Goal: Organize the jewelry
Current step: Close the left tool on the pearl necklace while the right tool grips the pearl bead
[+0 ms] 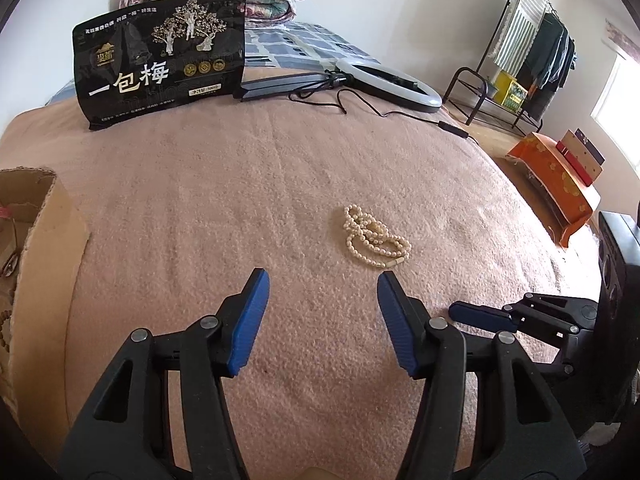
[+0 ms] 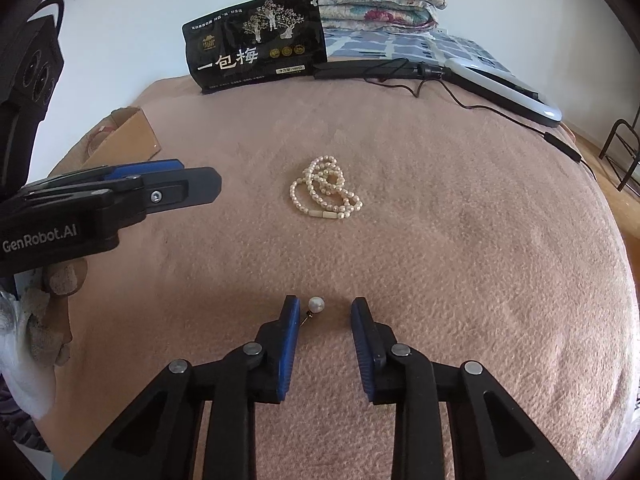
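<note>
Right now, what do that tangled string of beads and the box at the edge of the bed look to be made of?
The bead necklace looks like pearls or imitation pearl: small cream beads with a soft sheen. The box looks like plain brown cardboard, matte, with a rough torn edge at its top.

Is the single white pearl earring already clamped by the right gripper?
No: the white pearl earring lies on the pink blanket between the right gripper's open jaws.

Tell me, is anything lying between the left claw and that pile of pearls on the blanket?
Nothing visible. The left gripper is open above bare pink blanket, and the pearl necklace lies just ahead of its right-hand finger with only blanket between. The right gripper is off to the side, around a single pearl earring.
</note>
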Demonstrator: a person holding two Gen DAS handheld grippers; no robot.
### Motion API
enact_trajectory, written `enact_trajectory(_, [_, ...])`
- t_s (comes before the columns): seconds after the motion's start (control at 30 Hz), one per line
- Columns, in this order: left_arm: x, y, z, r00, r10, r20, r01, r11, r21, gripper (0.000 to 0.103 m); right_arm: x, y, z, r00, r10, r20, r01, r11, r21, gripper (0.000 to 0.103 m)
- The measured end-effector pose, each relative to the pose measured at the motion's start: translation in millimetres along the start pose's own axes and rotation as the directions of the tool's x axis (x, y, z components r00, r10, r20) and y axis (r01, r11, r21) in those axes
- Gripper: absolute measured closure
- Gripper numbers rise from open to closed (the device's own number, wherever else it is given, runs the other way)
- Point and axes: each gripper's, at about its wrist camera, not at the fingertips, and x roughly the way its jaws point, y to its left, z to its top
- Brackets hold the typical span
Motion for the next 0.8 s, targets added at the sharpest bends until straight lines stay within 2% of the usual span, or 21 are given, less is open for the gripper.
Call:
enact_trajectory(0.17, [19, -4, 4, 0.999, -0.027, -0.021, 0.027, 0.999, -0.022, 0.045, 0, -8, -1, 1.000, -0.014, 0.004, 0.014, 1.000, 0.006, 0.090])
enact_trajectory(0.3, [32, -10, 10, 0.997, -0.065, -0.028, 0.063, 0.996, -0.055, 0.045, 0, -15, -2, 0.999, -0.051, 0.003, 0.051, 0.999, -0.001, 0.091])
enact_trajectory(0.47, [46, -22, 18, 0.997, -0.068, -0.034, 0.067, 0.997, -0.038, 0.045, -1, -28, -4, 0.999, -0.053, 0.004, 0.053, 0.998, 0.019, 0.091])
enact_trajectory(0.8, [75, -34, 31, 0.998, 0.001, -0.058, -0.003, 1.000, -0.030, 0.045, -1, -34, -5, 0.999, -0.049, 0.011, 0.048, 0.998, 0.034, 0.091])
